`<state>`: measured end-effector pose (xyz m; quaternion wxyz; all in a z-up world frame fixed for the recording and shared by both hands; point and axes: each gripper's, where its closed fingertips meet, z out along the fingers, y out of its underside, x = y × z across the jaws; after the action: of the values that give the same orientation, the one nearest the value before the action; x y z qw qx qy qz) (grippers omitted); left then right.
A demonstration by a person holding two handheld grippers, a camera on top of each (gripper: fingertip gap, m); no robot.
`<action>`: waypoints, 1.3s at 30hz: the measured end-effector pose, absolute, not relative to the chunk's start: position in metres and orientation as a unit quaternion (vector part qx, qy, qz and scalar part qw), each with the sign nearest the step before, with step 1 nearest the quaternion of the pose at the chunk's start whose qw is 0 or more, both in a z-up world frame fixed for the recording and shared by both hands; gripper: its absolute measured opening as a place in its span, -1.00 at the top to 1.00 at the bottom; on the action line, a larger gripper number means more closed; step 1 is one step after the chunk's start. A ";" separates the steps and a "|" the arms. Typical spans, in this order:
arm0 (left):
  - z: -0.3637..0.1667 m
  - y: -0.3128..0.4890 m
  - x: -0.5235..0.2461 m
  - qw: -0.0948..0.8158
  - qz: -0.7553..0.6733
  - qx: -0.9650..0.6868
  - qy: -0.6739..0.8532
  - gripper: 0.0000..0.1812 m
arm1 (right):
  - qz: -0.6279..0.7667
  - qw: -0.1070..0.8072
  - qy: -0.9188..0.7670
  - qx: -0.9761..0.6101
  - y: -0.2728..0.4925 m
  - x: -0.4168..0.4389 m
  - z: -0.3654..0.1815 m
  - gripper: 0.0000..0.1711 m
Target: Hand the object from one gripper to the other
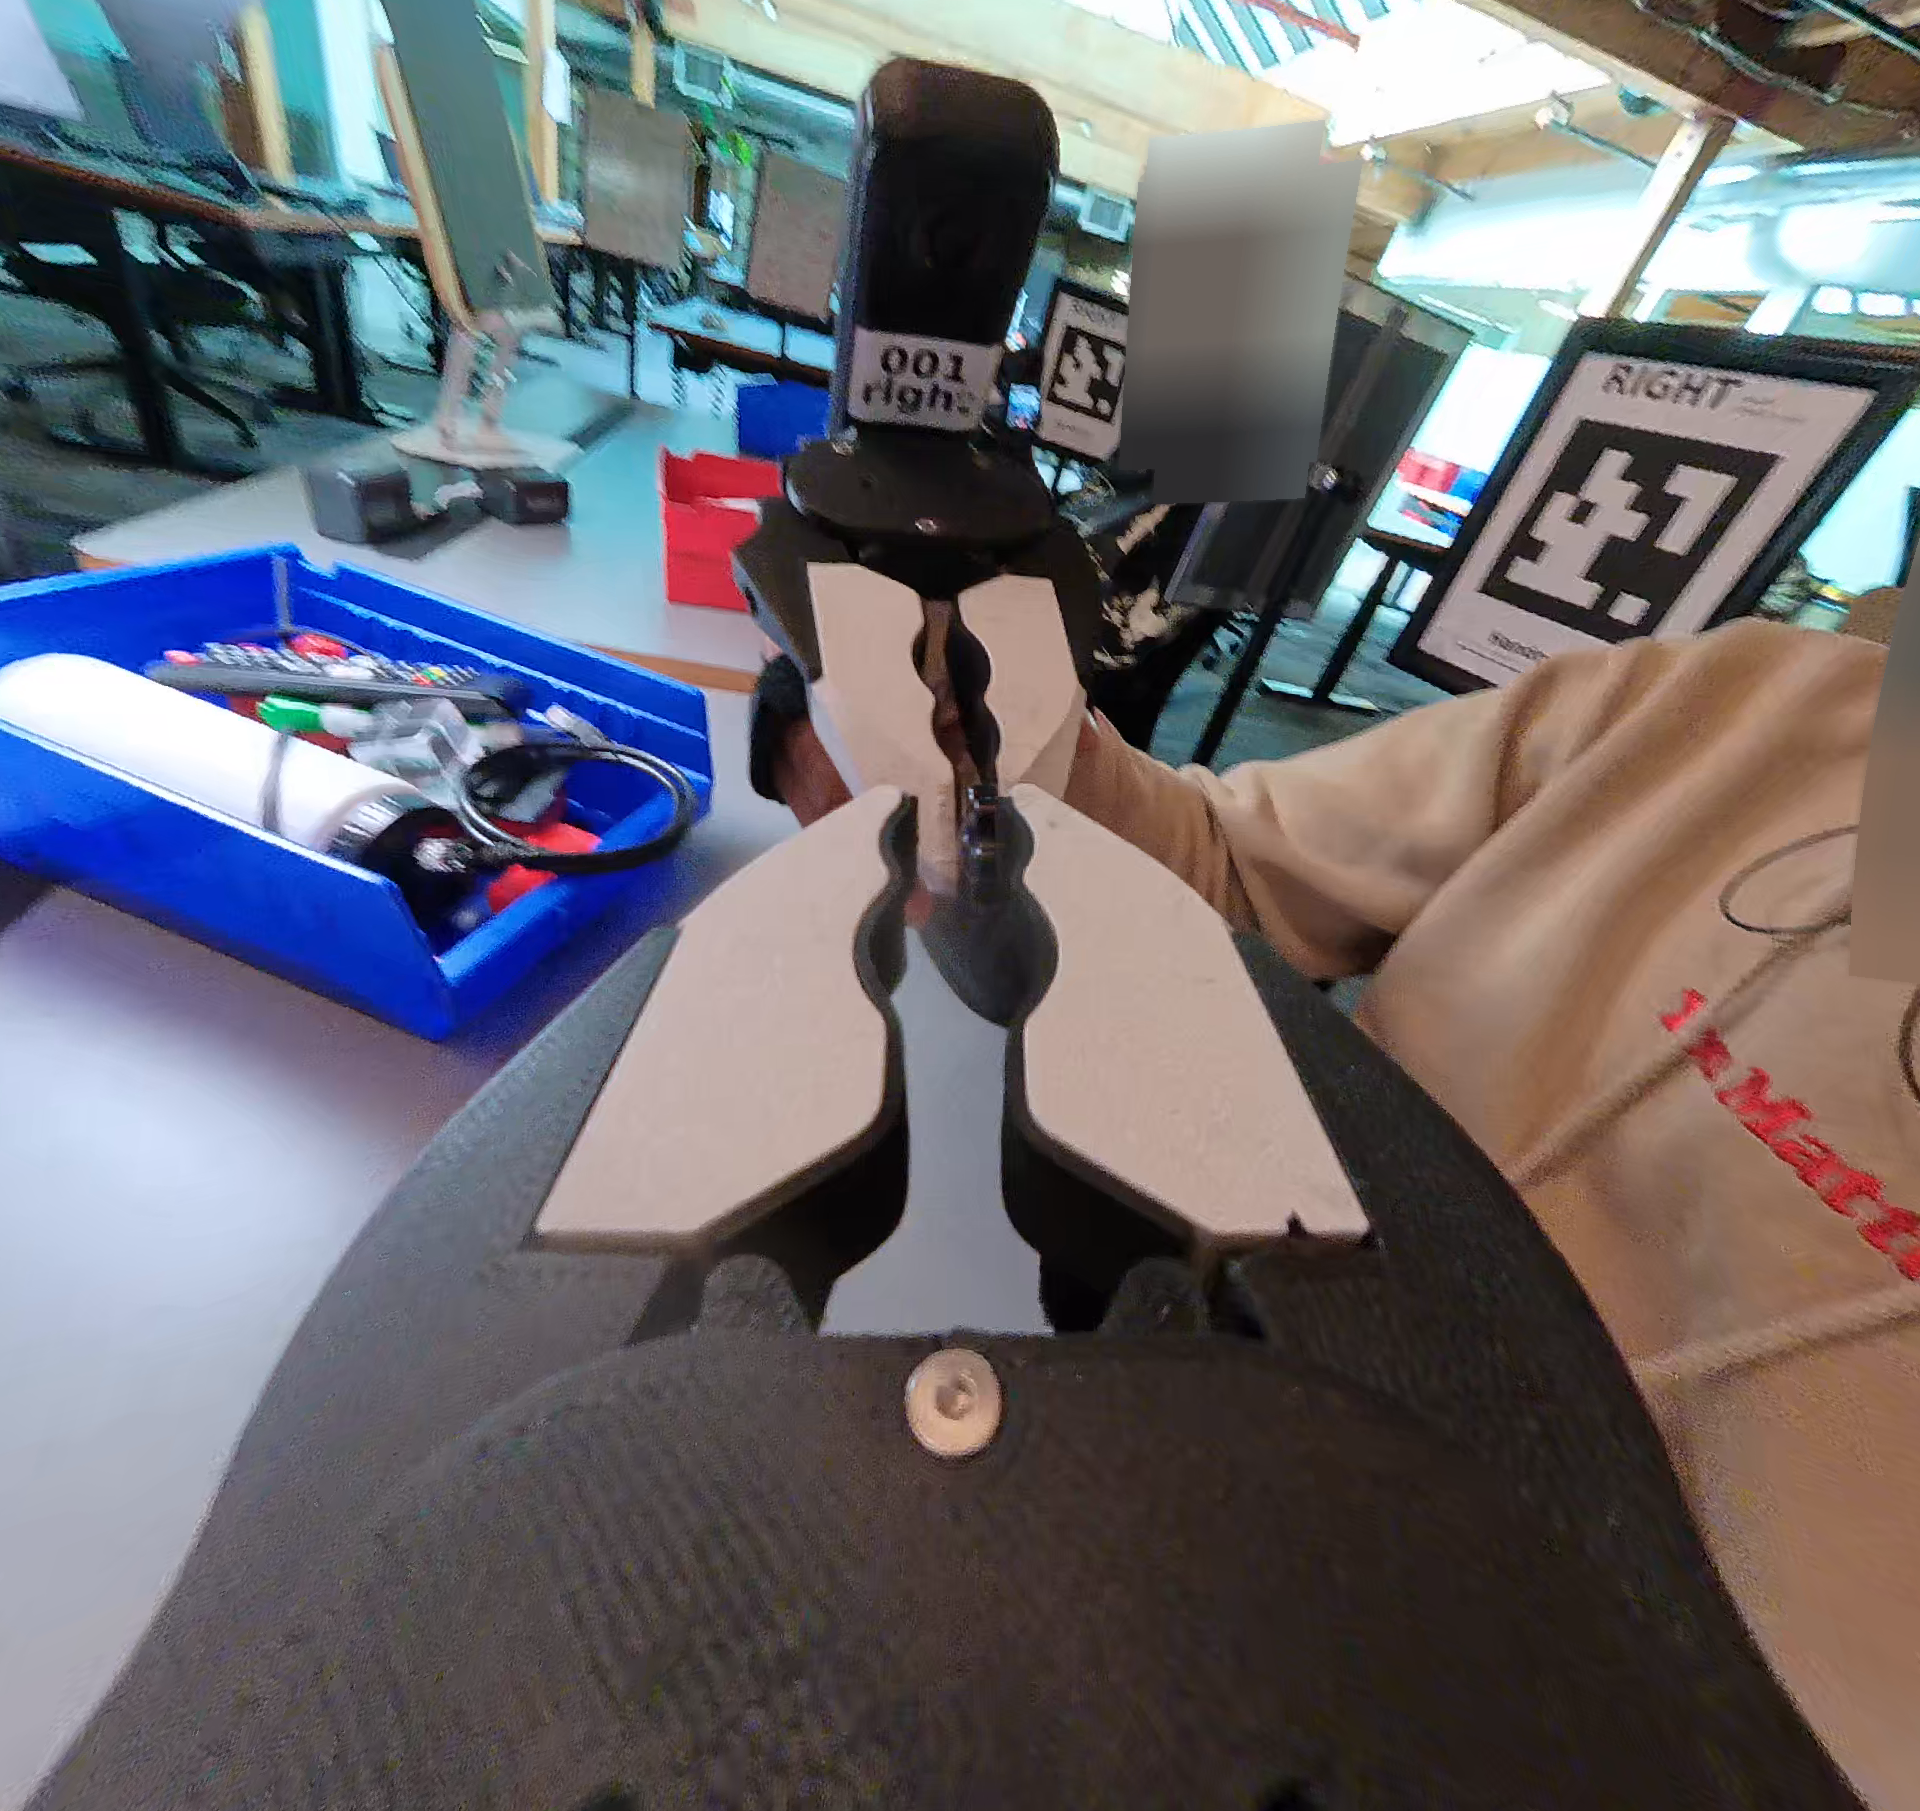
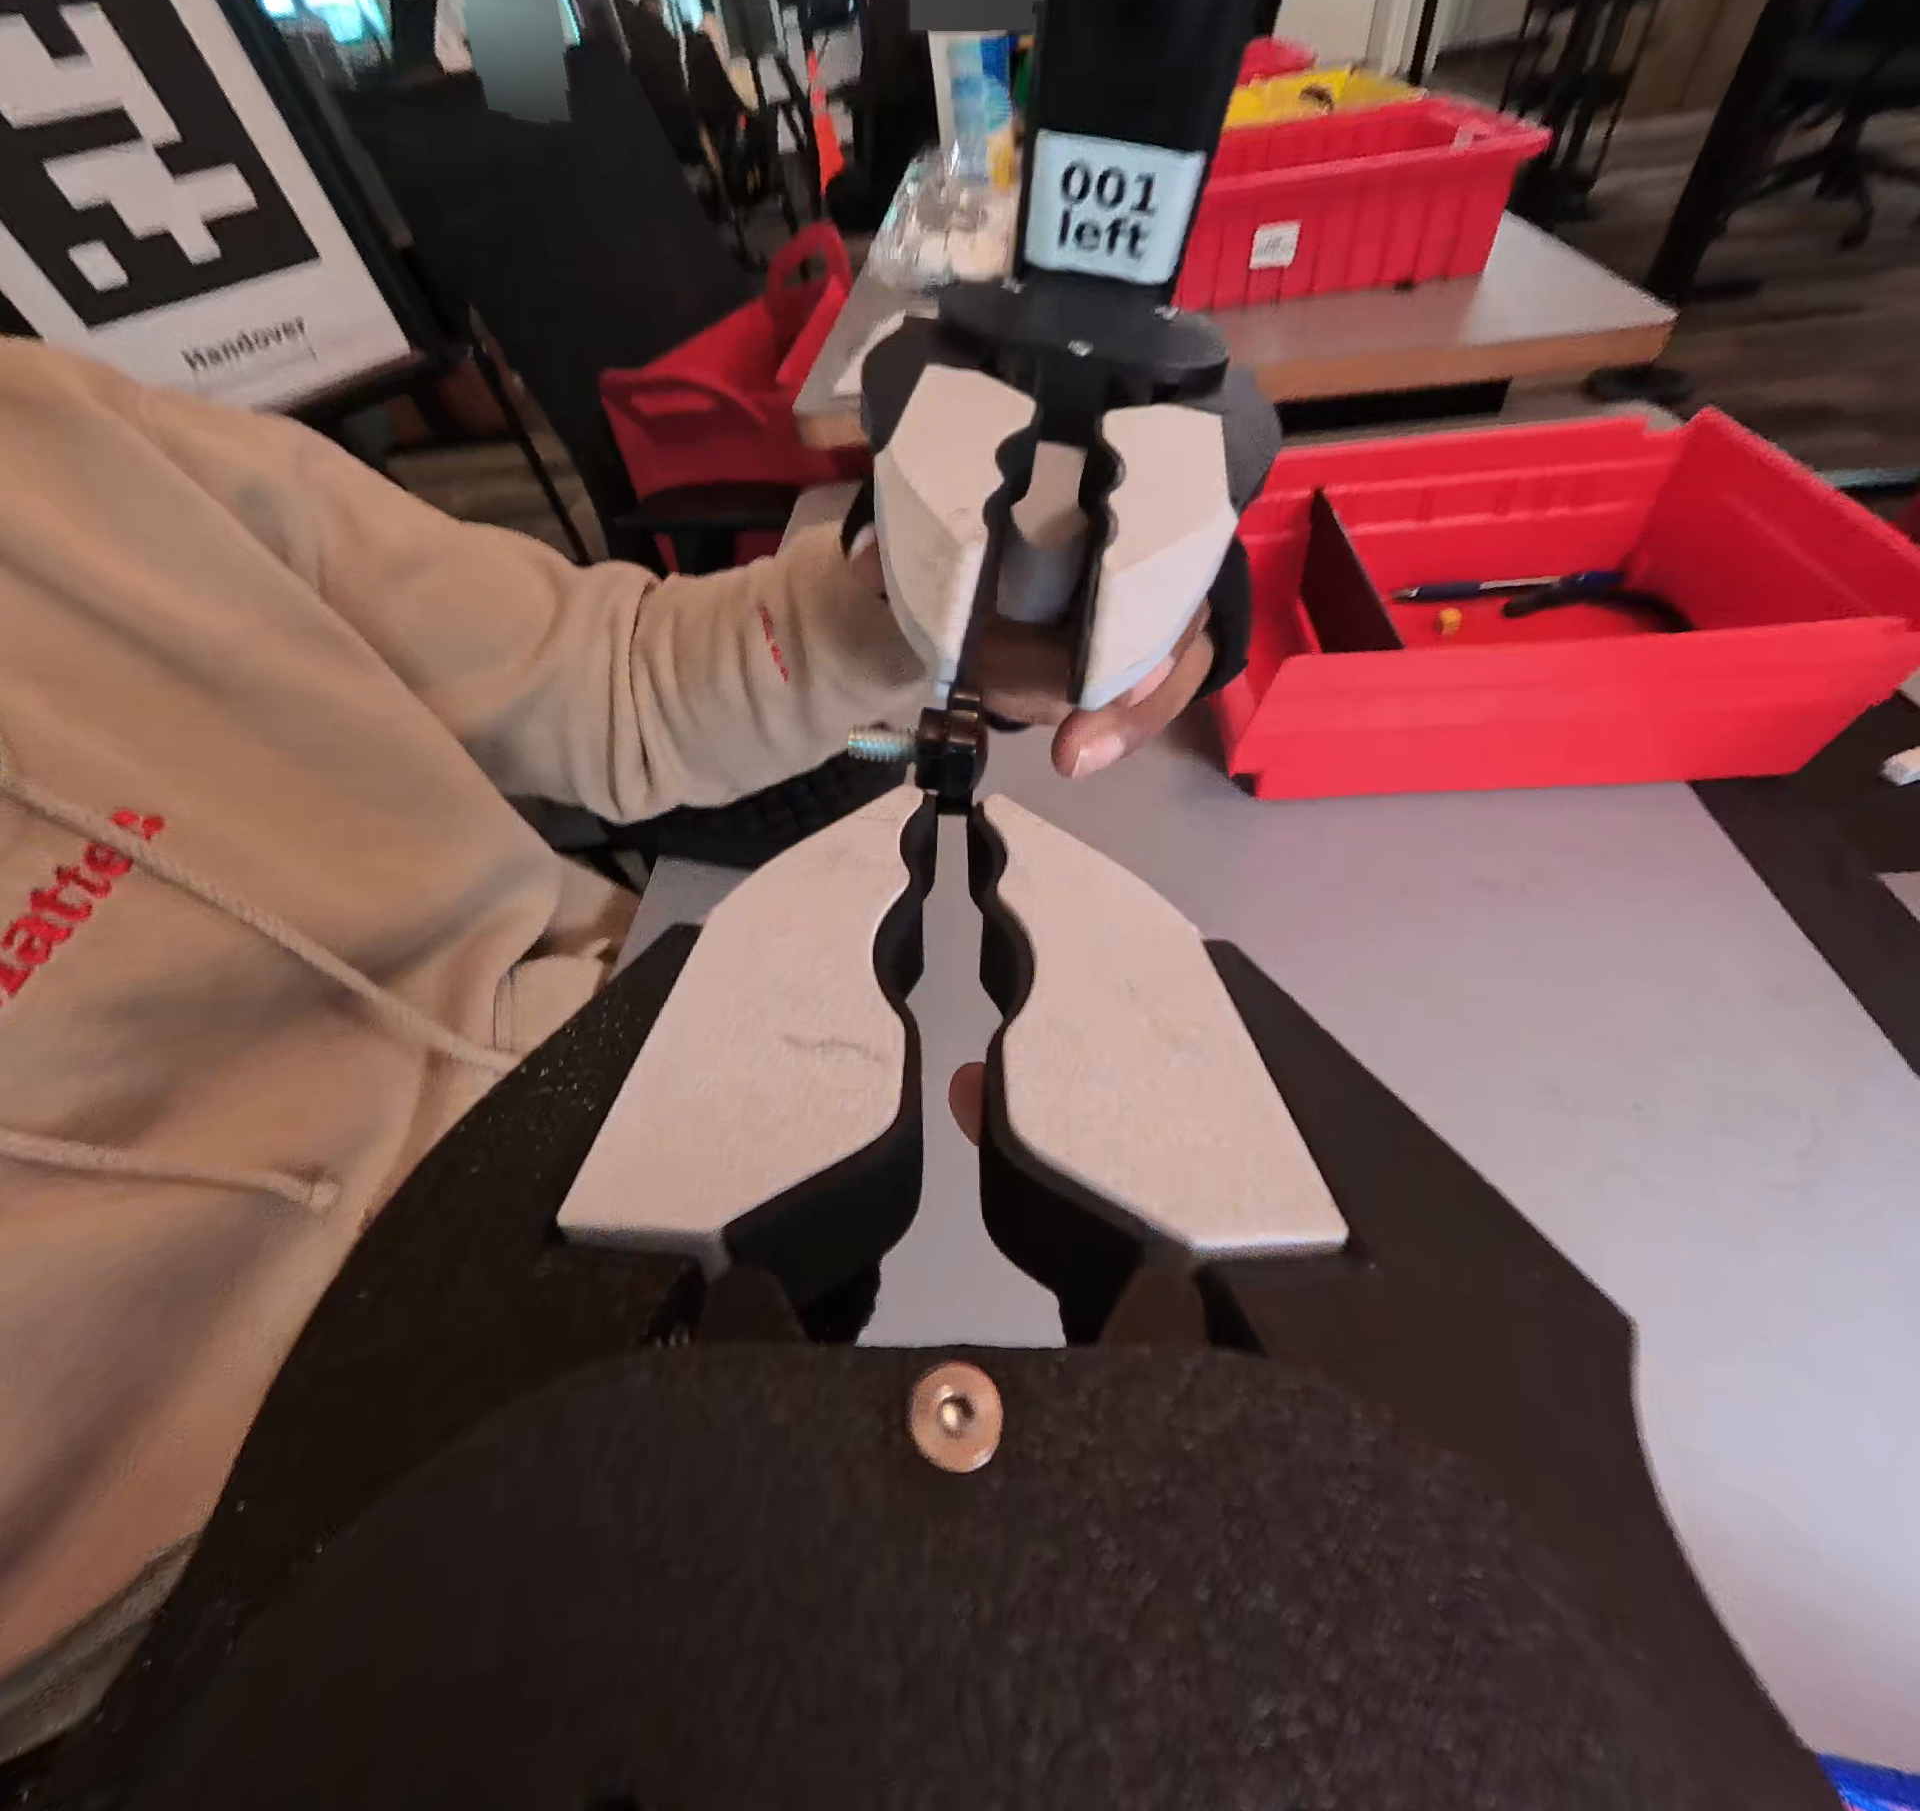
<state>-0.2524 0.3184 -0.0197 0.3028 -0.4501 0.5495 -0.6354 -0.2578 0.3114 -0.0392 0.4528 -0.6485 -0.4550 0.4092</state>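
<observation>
A small black mount piece (image 2: 948,759) with a silver screw on its side hangs in the air between the two grippers, which face each other tip to tip above the grey table (image 2: 1403,930). My right gripper (image 2: 951,805) is shut on one end of it. My left gripper (image 1: 958,811) is open around the other end (image 1: 987,930), with a gap showing beside the piece. In the right wrist view the left gripper (image 2: 1034,660) has its fingers apart. In the left wrist view the right gripper (image 1: 961,764) is closed on the thin black part.
A blue bin (image 1: 260,888) with a remote, a white roll and cables sits left on the table. Red bins (image 2: 1558,712) stand on the other side. A person's beige sleeves and torso (image 1: 1558,930) are close behind the grippers. Marker boards stand farther back. My left and right fingertips are right by each other.
</observation>
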 end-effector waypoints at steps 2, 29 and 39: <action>-0.027 0.315 -0.255 0.277 -0.626 -0.456 0.568 0.89 | 0.400 0.439 -0.468 -0.655 0.310 -0.259 -0.047 0.94; -0.003 0.328 -0.251 0.349 -0.658 -0.428 0.511 0.94 | 0.386 0.530 -0.435 -0.617 0.324 -0.251 -0.024 0.90; 0.034 0.350 -0.257 0.426 -0.783 -0.360 0.275 0.94 | 0.464 0.656 -0.288 -0.521 0.346 -0.256 0.016 0.78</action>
<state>-0.2566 0.3497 0.0340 0.4263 -0.3602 0.2747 -0.7830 -0.2562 0.3458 0.0163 0.6563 -0.5206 -0.2880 0.4639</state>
